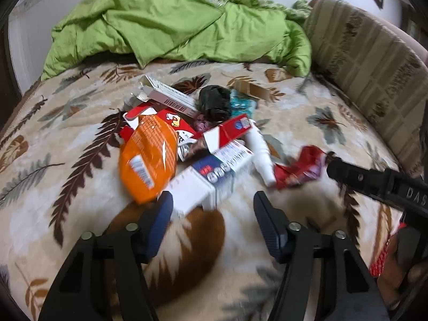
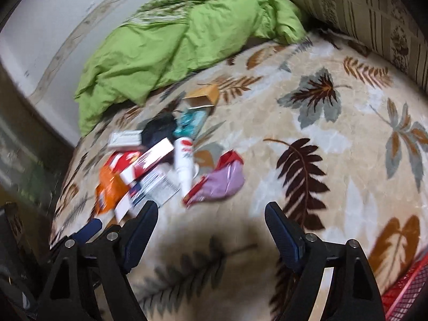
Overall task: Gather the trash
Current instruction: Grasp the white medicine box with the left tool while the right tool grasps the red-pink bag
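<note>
A heap of trash lies on the leaf-patterned blanket: an orange bag, a white and blue box, a white bottle, a red and white box, a black crumpled bag and a red wrapper. My left gripper is open, and the near corner of the white and blue box sits between its fingertips without touching the pads. My right gripper is open and holds nothing, just short of the red and lilac wrapper. The white bottle lies left of that wrapper.
A green quilt is bunched at the back of the bed. A striped cushion lines the right side. A red mesh basket shows at the lower right. A brown cardboard box lies behind the heap.
</note>
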